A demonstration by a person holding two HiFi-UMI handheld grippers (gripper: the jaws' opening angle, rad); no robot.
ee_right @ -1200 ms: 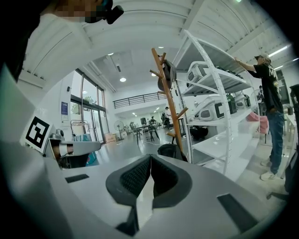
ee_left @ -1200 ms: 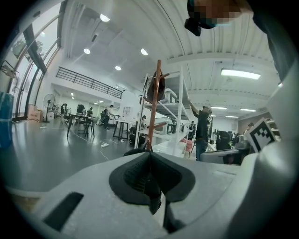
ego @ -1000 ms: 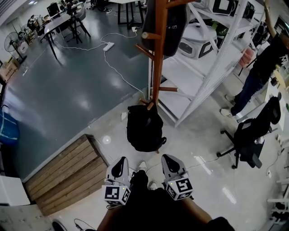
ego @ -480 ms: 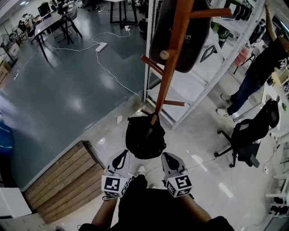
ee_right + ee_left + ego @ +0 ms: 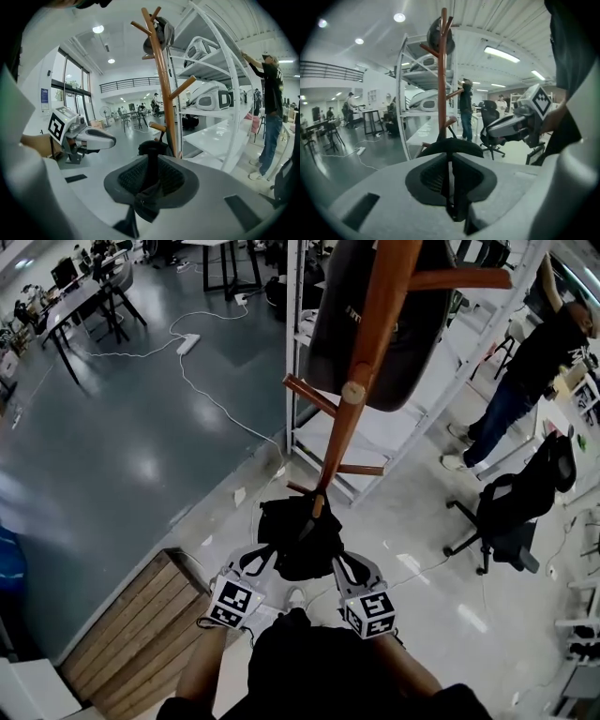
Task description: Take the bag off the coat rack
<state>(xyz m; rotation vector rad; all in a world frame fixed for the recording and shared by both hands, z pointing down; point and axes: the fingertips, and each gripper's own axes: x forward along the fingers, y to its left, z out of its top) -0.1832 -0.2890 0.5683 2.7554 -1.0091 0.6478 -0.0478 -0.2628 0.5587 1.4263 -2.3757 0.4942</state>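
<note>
A black backpack hangs at the foot of the wooden coat rack, on a low peg. My left gripper sits at its lower left and is shut on a black strap of the bag. Level with it at the lower right, my right gripper is shut on another strap. In the left gripper view the strap arcs over the jaws before the rack. The right gripper view shows a strap rising from the gripper to the bag. A second dark bag hangs high on the rack.
White shelving stands right behind the rack. A person reaches up at its far end, with a black office chair to the right. A wooden pallet lies at the lower left. A cable with a power strip crosses the grey floor.
Both grippers have moved forward and closer to the rack. The backpack now looks bunched up, with its straps drawn out toward the two grippers.
</note>
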